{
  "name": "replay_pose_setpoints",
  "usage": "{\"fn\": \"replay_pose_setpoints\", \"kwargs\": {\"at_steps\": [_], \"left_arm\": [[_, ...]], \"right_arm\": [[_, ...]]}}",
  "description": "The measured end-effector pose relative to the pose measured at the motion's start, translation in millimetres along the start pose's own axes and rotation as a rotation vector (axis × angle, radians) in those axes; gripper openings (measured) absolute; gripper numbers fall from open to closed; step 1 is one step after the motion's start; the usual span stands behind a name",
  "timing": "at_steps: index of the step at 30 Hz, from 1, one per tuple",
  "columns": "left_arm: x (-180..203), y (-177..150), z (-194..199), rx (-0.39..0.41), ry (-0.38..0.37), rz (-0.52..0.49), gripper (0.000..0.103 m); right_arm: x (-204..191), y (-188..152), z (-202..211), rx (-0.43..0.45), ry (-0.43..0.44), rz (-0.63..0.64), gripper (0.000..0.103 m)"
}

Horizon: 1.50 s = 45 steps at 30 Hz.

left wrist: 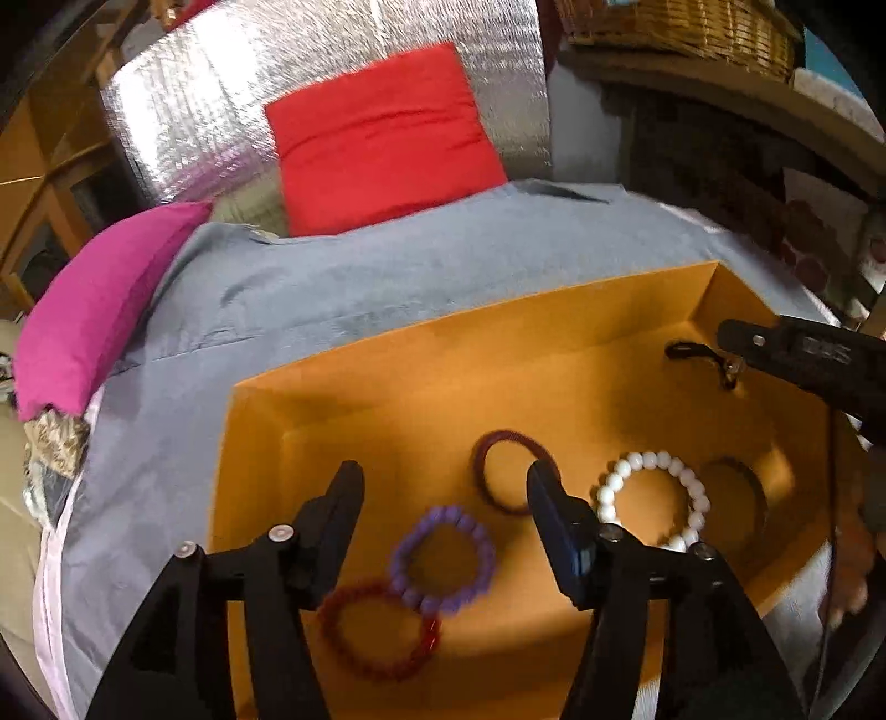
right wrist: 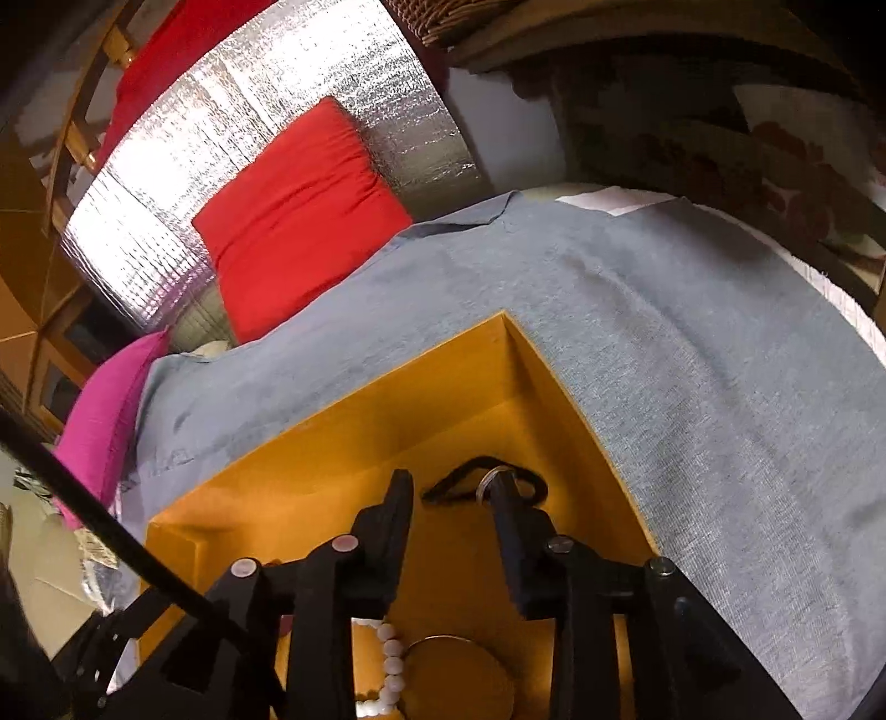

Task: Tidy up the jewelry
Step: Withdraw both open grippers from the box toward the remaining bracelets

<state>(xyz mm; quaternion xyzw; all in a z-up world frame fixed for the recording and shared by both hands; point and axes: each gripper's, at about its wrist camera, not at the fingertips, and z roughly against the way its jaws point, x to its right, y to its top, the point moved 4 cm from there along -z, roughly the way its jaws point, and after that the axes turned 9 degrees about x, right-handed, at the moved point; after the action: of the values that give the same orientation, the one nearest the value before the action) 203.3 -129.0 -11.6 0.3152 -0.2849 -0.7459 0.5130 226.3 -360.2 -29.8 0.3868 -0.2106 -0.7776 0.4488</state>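
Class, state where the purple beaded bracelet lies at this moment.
In the left wrist view, the purple beaded bracelet lies on the floor of the orange box, overlapping the red beaded bracelet, left of the white beaded bracelet.

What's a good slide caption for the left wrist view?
Open left gripper above purple bead bracelet in yellow box.

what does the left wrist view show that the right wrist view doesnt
Only the left wrist view: the purple bracelet, red bracelet and maroon bangle in the orange box, plus the wicker basket. Only the right wrist view: the metal ring on the black cord seen close, by the right gripper. Both: the box, white bead bracelet, grey cloth, red cushion and pink cushion.
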Motion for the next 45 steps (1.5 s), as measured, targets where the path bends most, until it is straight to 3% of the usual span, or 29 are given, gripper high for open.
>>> {"fn": "replay_pose_setpoints", "kwargs": {"at_steps": [7, 13, 15, 16, 17, 18, 21, 25, 31, 36, 38, 43, 45], "left_arm": [[-25.9, -35.6, 64.6, 0.046, 0.08, 0.058, 0.068], [-49.3, -61.5, 107.1, 0.072, 0.14, 0.128, 0.07], [-54.5, -71.9, 119.0, 0.081, 0.154, 0.15, 0.08], [-56.5, -77.7, 124.9, 0.091, 0.151, 0.158, 0.081], [-57.3, -81.9, 128.4, 0.096, 0.147, 0.162, 0.081], [-60.1, -88.8, 133.8, 0.105, 0.144, 0.166, 0.081], [-66.6, -101.3, 140.4, 0.1, 0.171, 0.175, 0.081], [-73.8, -113.9, 153.6, 0.106, 0.158, 0.2, 0.081], [-71.0, -132.4, 161.3, 0.102, 0.114, 0.205, 0.081], [-63.7, -145.9, 154.7, 0.068, 0.088, 0.199, 0.081], [-60.7, -147.1, 153.7, 0.07, 0.083, 0.19, 0.081], [-63.8, -153.1, 144.9, 0.058, 0.101, 0.152, 0.081], [-68.2, -156.2, 140.9, 0.046, 0.11, 0.152, 0.081]], "right_arm": [[-9.2, -0.5, 18.6, 0.017, 0.024, 0.028, 0.033], [-31.2, -12.4, 58.9, 0.027, 0.063, 0.098, 0.033], [-36.1, -25.0, 74.9, 0.021, 0.073, 0.113, 0.044], [-37.2, -31.4, 81.7, 0.019, 0.071, 0.121, 0.058], [-40.4, -41.1, 90.9, 0.015, 0.064, 0.142, 0.066], [-43.9, -48.2, 97.0, 0.012, 0.062, 0.169, 0.066], [-52.9, -76.9, 118.8, -0.011, 0.066, 0.255, 0.066], [-44.3, -122.1, 144.9, -0.066, 0.068, 0.266, 0.071], [-14.9, -164.4, 160.3, -0.084, -0.086, 0.328, 0.072], [2.0, -189.0, 154.1, -0.147, -0.128, 0.322, 0.074], [8.1, -199.1, 146.5, -0.193, -0.127, 0.312, 0.08], [0.7, -211.4, 142.6, -0.189, -0.131, 0.387, 0.101], [-1.3, -214.0, 140.5, -0.19, -0.161, 0.402, 0.103]]}}
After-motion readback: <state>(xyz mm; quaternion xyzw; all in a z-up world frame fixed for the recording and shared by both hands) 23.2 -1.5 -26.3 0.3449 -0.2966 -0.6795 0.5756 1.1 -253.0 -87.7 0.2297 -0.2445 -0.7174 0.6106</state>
